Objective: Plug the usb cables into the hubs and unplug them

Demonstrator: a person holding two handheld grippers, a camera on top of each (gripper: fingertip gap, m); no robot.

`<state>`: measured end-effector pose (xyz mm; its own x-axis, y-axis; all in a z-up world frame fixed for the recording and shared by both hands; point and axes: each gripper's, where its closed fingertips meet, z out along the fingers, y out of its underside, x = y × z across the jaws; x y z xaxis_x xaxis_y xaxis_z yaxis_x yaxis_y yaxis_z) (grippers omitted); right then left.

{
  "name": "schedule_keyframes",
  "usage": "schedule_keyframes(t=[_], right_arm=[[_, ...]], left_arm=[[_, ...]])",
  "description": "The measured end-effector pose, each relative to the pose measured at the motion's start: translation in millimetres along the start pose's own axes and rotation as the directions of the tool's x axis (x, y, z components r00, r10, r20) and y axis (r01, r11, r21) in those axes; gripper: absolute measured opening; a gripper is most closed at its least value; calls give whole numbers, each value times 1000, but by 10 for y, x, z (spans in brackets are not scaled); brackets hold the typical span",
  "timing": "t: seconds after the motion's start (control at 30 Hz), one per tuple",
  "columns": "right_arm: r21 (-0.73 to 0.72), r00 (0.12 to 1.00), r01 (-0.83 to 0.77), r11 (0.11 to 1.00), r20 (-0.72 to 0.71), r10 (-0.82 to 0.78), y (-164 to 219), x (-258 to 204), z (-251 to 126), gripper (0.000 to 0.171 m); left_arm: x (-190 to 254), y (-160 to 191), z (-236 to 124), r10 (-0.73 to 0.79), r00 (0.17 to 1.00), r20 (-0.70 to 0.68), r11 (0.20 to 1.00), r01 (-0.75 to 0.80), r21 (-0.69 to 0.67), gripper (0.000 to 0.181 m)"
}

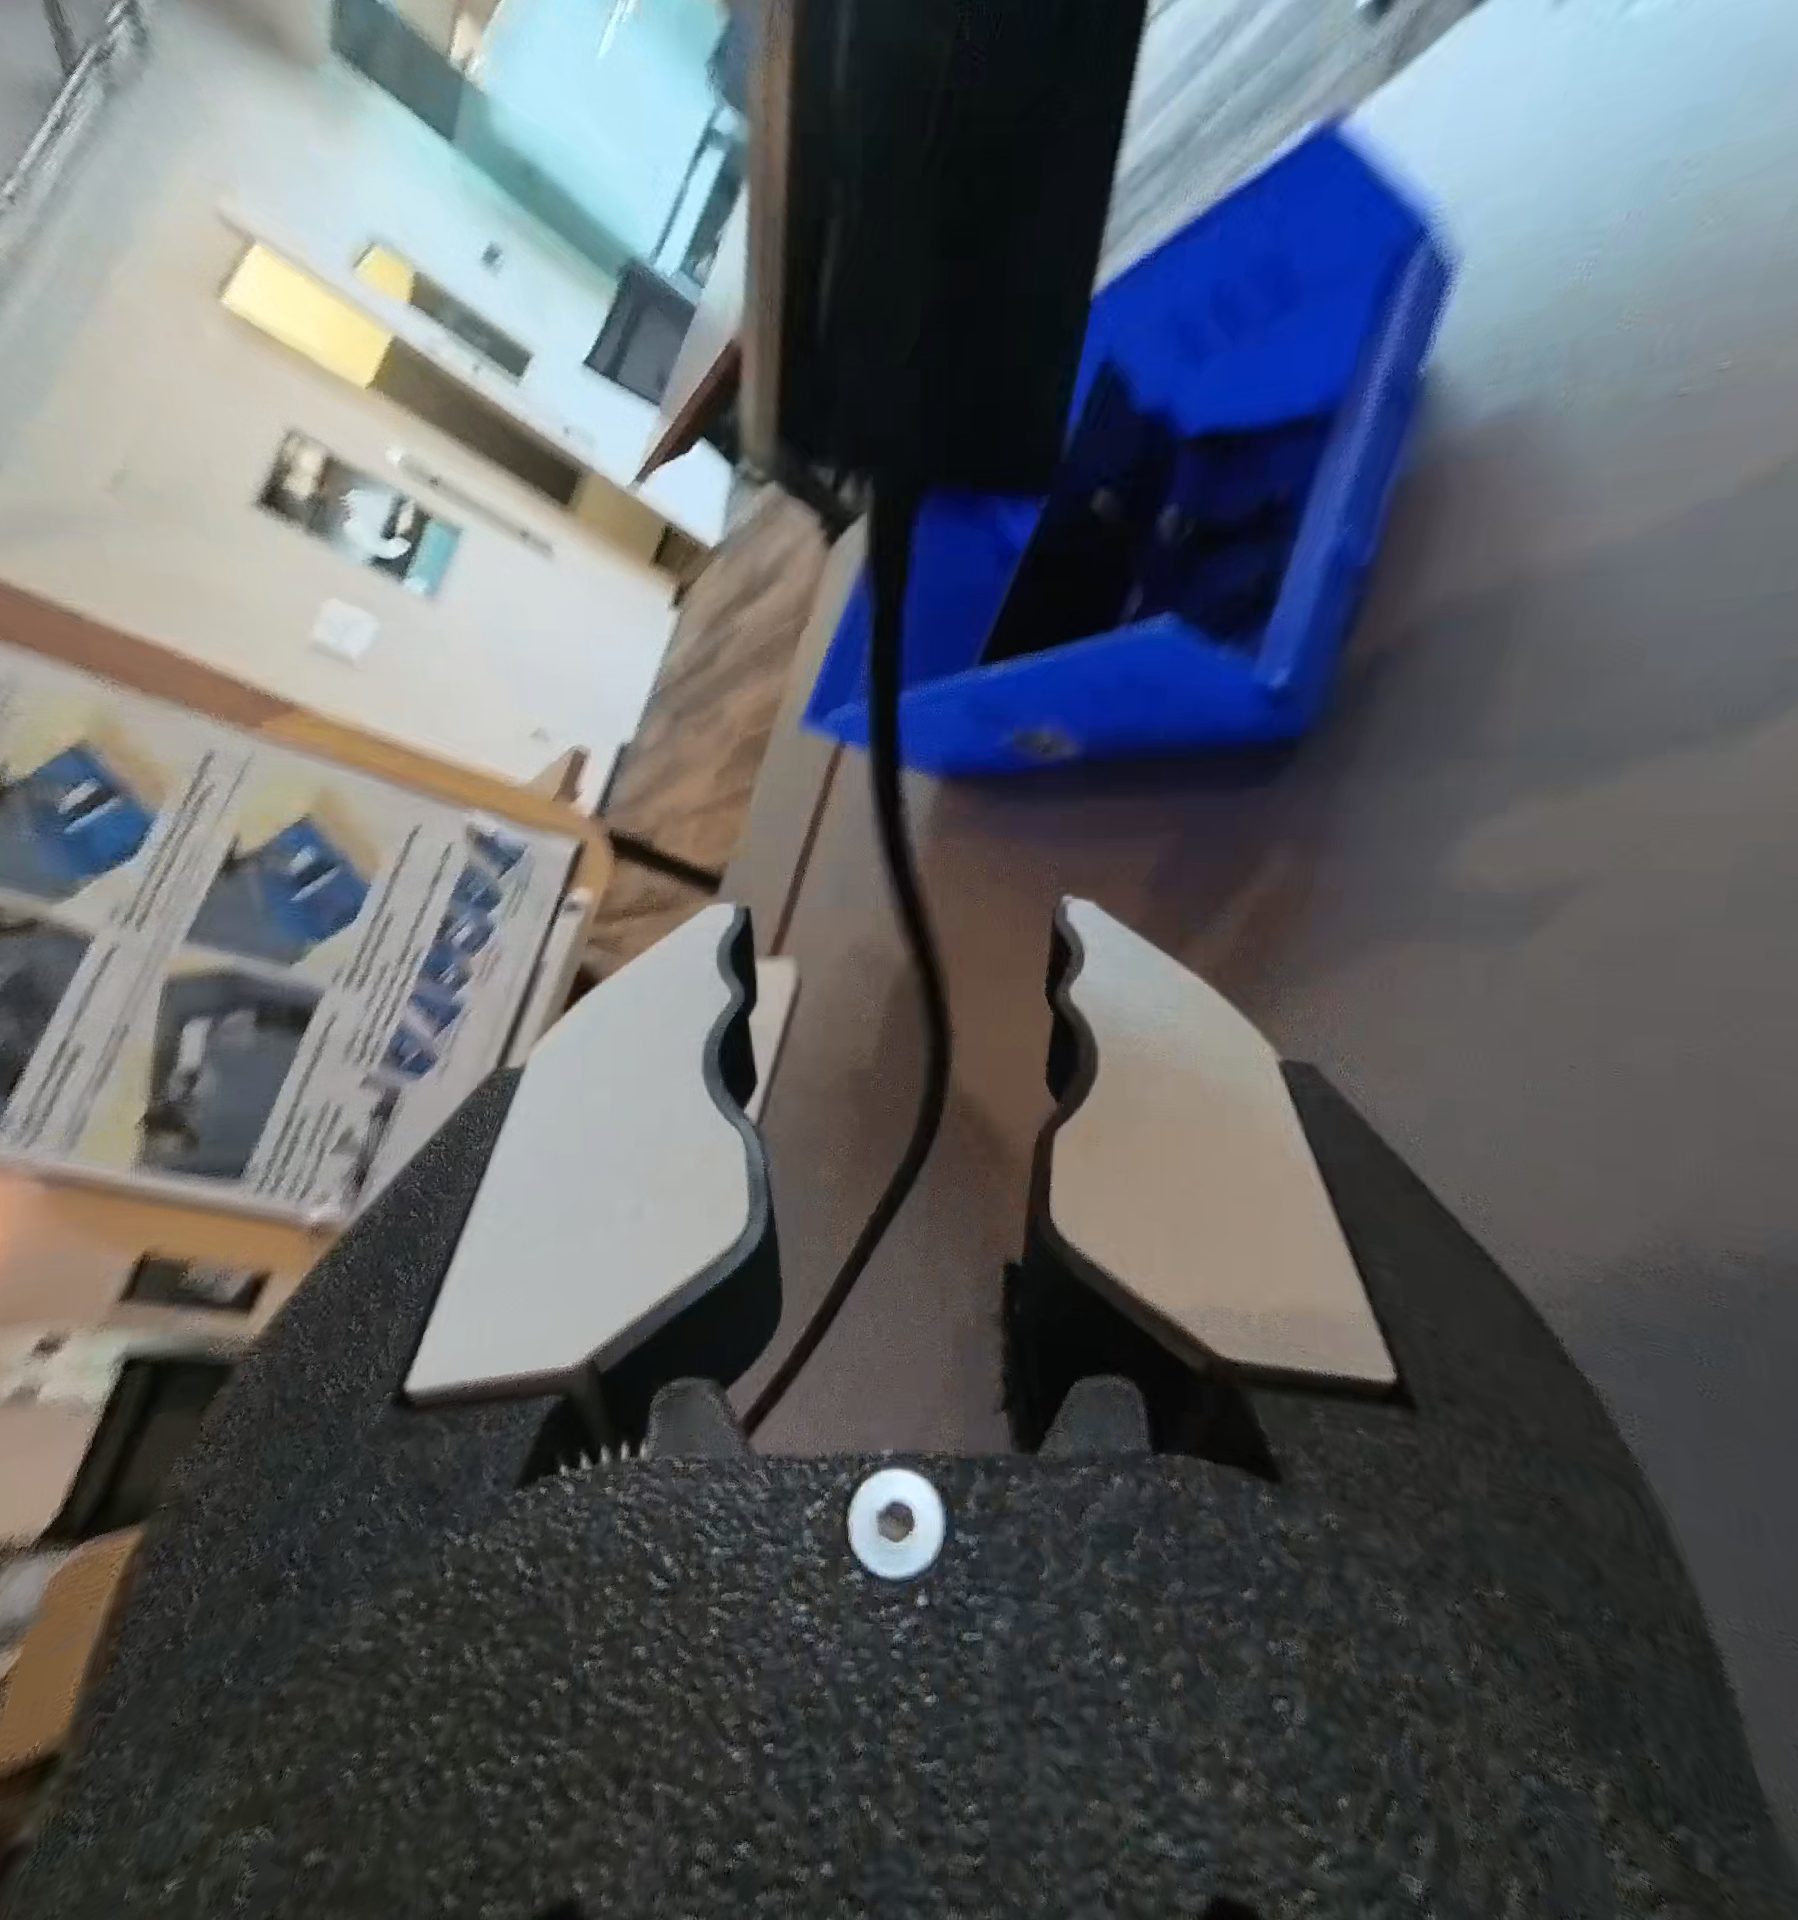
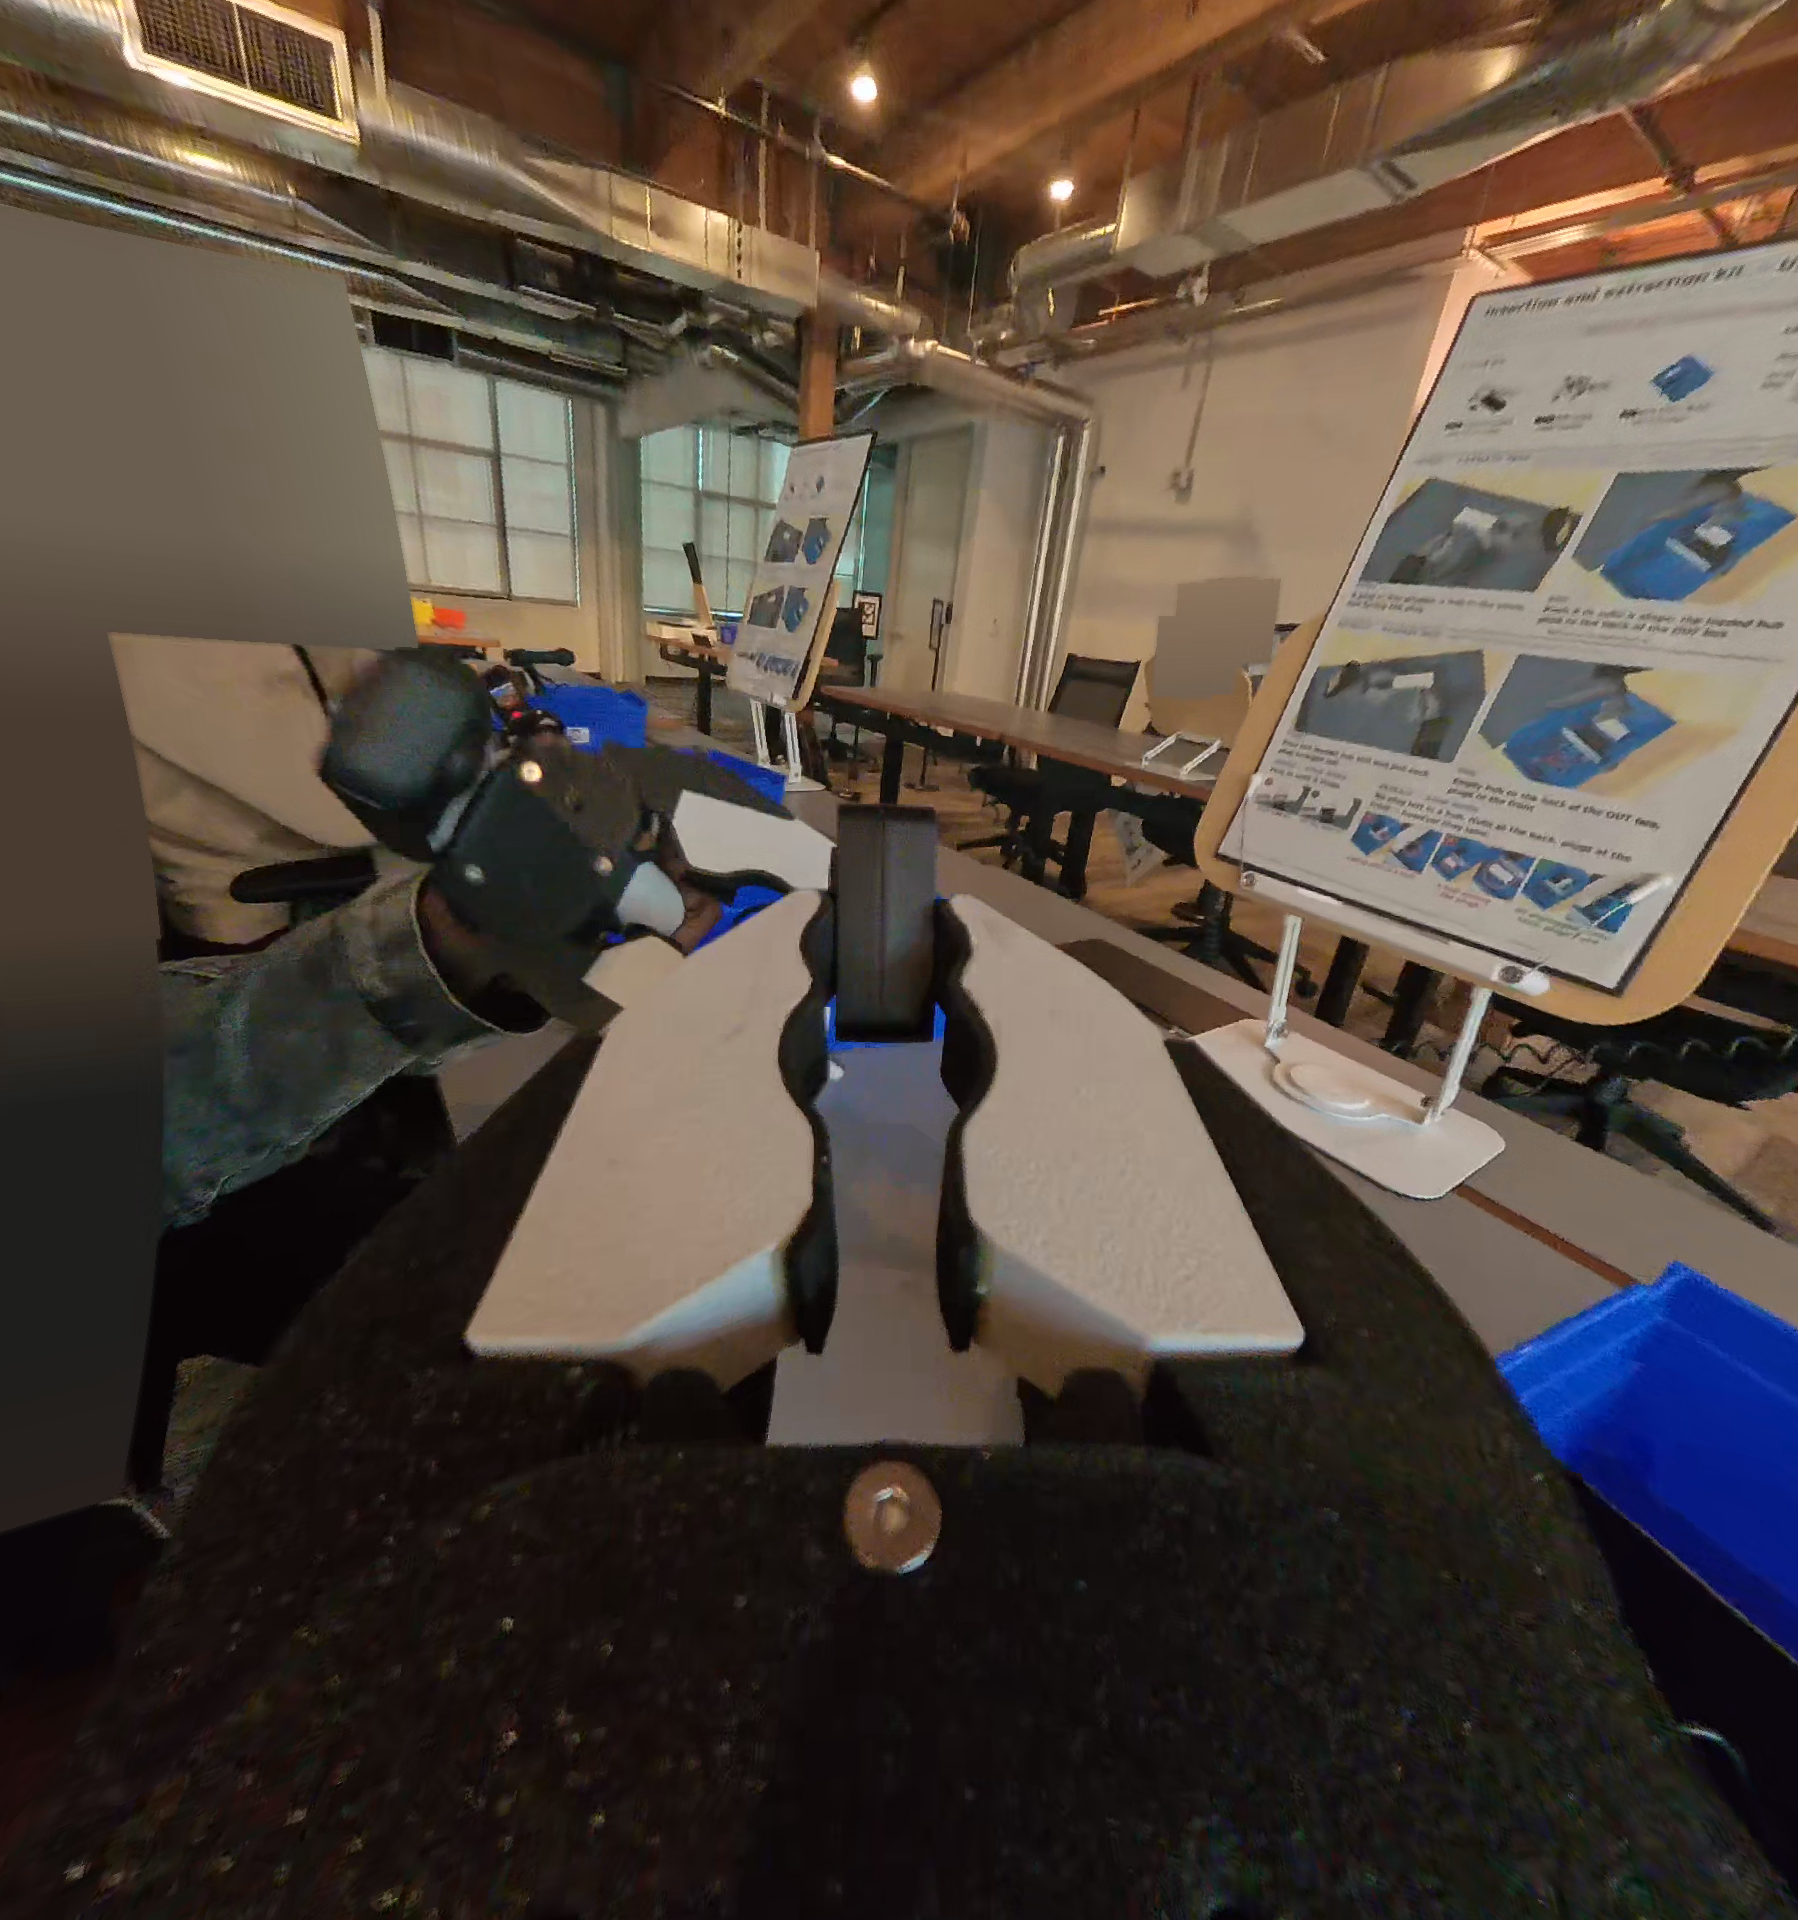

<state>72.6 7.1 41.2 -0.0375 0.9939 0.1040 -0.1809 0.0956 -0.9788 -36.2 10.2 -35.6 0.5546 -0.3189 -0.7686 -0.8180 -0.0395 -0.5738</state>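
Observation:
My right gripper (image 2: pixel 882 906) is shut on a black USB hub (image 2: pixel 882 862) and holds it upright above the grey table. In the left wrist view the same hub (image 1: pixel 957 239) fills the top centre. A black cable (image 1: pixel 890 727) hangs from its near end. The cable runs down between the fingers of my left gripper (image 1: pixel 900 920), which is open and does not touch it. The left gripper's black housing (image 2: pixel 542 842), held by a hand, shows to the left of the hub in the right wrist view.
A blue bin (image 1: pixel 1238 416) with dark items inside stands on the grey table (image 1: pixel 1497 935) behind the hub. Another blue bin (image 2: pixel 1705 1455) is at my lower right. An instruction board on a white stand (image 2: pixel 1601 623) stands at the right. The grippers' ends are close to 15 cm from one another.

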Motion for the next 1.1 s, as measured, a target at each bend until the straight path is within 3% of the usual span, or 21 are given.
schedule_keyframes(t=[0.17,0.23,0.3,0.37,0.47,0.5,0.53,0.73,0.87,1.0,1.1], right_arm=[[63,999,26,998,-27,-24,-214,24,-194,16],[85,999,34,996,-33,-31,-299,21,-281,17],[91,997,57,994,-60,-52,-353,45,-362,16],[106,996,64,992,-69,-56,-406,49,-427,16],[113,994,81,990,-77,-72,-459,38,-487,16],[106,993,86,991,-84,-77,-458,42,-494,16],[98,993,87,991,-91,-78,-451,51,-497,16],[67,995,61,996,-83,-55,-336,109,-429,16],[19,998,54,998,-32,-54,-169,9,-186,16],[-19,999,55,998,4,-55,-37,-76,-3,16],[-19,998,59,998,-5,-59,-39,-65,5,16]], left_arm=[[-37,802,-26,-74,997,33,982,79,-171,60],[-350,1187,-47,47,970,239,962,20,-273,54],[-690,1543,-151,224,885,408,912,-42,-409,49],[-792,1846,-163,276,869,411,872,-46,-487,49],[-780,2124,-83,158,910,383,876,50,-480,47],[-795,2162,-94,142,911,387,872,69,-484,27],[-841,2144,-122,138,900,413,879,81,-470,2],[-1170,2030,-399,-16,891,454,912,199,-358,0],[-1757,1904,-804,29,813,582,922,203,-330,0],[-2215,1468,-1179,106,722,684,955,118,-273,0],[-2275,929,-1274,63,688,723,992,39,-124,0]])
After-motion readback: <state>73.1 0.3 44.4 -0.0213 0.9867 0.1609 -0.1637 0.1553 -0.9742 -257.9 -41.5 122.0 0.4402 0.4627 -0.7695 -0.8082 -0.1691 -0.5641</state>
